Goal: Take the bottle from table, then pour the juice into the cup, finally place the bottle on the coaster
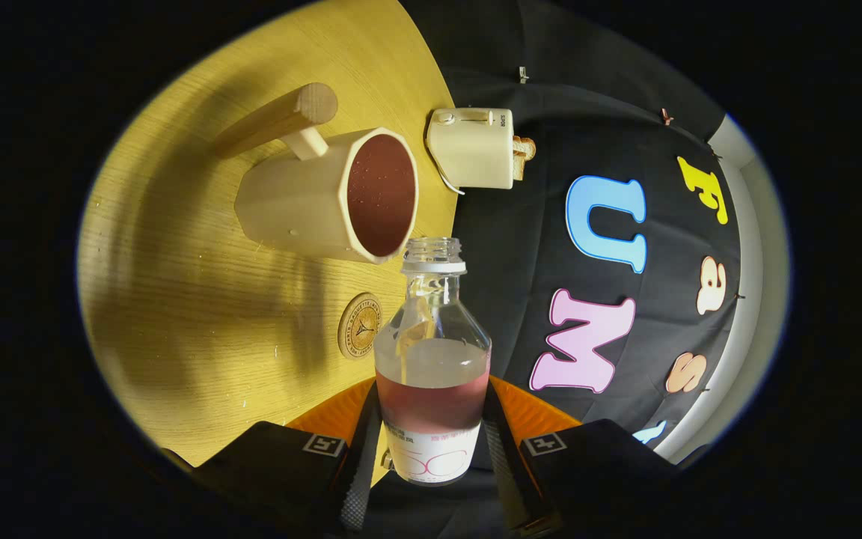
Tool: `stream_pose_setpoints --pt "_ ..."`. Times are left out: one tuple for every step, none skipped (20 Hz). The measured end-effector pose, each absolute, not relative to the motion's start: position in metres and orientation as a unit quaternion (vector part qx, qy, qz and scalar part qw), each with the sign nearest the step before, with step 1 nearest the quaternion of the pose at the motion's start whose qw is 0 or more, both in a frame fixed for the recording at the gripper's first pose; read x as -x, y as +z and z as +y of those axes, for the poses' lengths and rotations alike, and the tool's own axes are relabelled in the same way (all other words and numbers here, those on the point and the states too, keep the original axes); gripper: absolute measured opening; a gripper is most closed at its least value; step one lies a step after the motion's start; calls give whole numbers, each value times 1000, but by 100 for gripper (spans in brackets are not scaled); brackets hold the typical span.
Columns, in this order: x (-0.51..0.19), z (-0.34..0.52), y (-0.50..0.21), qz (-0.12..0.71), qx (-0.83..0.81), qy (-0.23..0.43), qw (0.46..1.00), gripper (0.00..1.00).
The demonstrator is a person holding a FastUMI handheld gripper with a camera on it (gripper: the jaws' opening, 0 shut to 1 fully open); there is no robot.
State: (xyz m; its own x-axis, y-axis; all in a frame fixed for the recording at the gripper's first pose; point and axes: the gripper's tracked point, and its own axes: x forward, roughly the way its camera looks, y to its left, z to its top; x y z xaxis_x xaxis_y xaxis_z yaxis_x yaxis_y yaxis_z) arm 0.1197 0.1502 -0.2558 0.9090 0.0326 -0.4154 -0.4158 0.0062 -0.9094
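Note:
My gripper (431, 442) is shut on a clear uncapped bottle (432, 359), one finger on each side of its labelled lower part. Red juice fills the bottle's lower part. The whole view is rolled sideways, so the bottle is tipped over. Its open mouth (433, 245) sits right at the rim of the cream cup (330, 196), which has a wooden handle and holds dark red juice inside. A round cork coaster (360, 326) lies on the wooden table (176, 299), just beside the bottle and near the cup's base.
A cream toaster (474, 147) with a slice of bread in it stands on the table beyond the cup, at the table's edge. The booth's dark cloth wall hangs behind the table.

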Motion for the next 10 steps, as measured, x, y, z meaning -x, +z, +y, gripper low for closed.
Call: stream_pose_setpoints --pt "-120 151 -255 139 688 162 693 71" --pt "-122 151 -255 139 690 162 691 71" --pt "-122 152 -256 138 693 163 689 71" --pt "-122 153 -256 137 696 164 685 71" --pt "-123 153 -255 135 699 165 682 71" --pt "-123 153 -256 135 702 165 680 71" --pt "-123 153 -255 134 703 166 679 71" --pt "-124 154 -256 134 704 166 677 71" --pt "-124 154 -255 134 706 166 676 71" --pt "-126 154 -256 133 707 166 674 71"
